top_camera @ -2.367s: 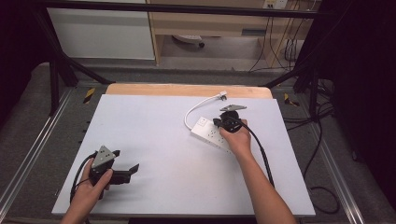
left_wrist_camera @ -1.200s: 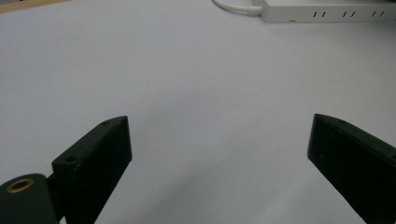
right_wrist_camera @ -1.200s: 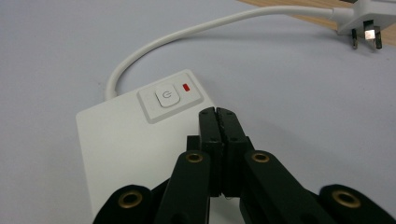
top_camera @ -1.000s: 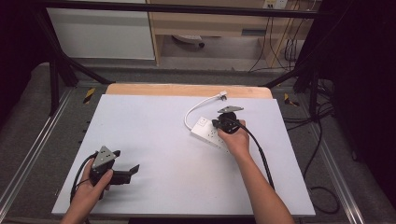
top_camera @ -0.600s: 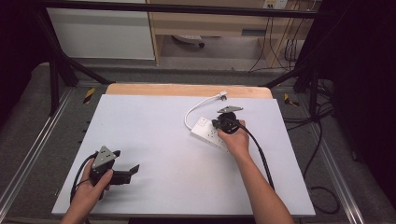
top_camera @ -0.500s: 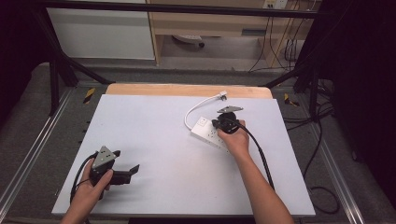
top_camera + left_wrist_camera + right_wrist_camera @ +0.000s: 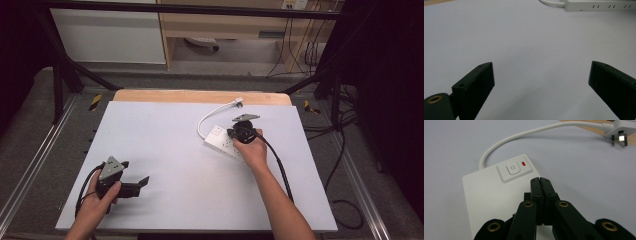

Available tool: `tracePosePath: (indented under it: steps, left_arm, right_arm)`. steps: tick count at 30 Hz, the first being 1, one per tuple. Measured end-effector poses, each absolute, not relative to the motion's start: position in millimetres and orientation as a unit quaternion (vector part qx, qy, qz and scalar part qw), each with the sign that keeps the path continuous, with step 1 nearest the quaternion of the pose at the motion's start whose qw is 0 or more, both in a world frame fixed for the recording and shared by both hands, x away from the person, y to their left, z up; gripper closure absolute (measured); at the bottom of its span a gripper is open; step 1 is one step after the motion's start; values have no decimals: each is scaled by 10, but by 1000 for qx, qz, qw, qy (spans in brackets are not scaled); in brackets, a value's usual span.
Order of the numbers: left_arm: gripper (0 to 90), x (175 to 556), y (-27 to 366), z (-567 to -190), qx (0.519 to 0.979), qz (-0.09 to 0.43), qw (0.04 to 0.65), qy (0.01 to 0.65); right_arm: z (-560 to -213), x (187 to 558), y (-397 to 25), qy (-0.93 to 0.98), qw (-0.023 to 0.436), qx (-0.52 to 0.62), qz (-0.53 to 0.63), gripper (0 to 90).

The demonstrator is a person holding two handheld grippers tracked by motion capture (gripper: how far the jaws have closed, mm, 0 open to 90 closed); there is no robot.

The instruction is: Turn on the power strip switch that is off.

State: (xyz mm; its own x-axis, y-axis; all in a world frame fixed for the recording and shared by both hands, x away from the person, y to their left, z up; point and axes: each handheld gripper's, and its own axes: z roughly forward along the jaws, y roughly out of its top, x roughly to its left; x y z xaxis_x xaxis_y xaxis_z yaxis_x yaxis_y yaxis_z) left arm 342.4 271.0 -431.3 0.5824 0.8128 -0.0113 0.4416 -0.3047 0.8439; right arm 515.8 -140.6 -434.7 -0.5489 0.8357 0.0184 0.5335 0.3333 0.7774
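Observation:
A white power strip [image 7: 220, 140] lies right of the table's middle, its white cord [image 7: 210, 115] looping back to a plug [image 7: 239, 102] near the wooden edge. My right gripper [image 7: 235, 133] hovers over the strip, jaws pressed together with nothing between them. In the right gripper view its tips [image 7: 541, 180] sit just short of the strip's power button [image 7: 513, 168], beside a red indicator [image 7: 524, 163]; the plug [image 7: 620, 134] lies at the top right. My left gripper [image 7: 144, 181] rests near the front left corner, open wide and empty; the left gripper view shows the strip [image 7: 599, 5] far off.
The white table top [image 7: 165, 150] has a wooden strip [image 7: 200, 96] along its far edge. Black cables [image 7: 280, 170] trail from the right gripper off the right side. Metal frame rails [image 7: 45, 145] border the table.

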Motion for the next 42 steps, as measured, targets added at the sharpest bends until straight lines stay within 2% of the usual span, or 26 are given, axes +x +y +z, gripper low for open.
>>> tracePosePath:
  steps: [21,42]
  left_arm:
    - [66,3419,2722,-4311,779,216,429,403]
    - [65,3418,2720,-4315,780,216,427,403]
  right_arm:
    - [-4345,5178,-1407,785,191,438,395,900]
    - [-4194,5141,-1447,764,196,438,431,893]
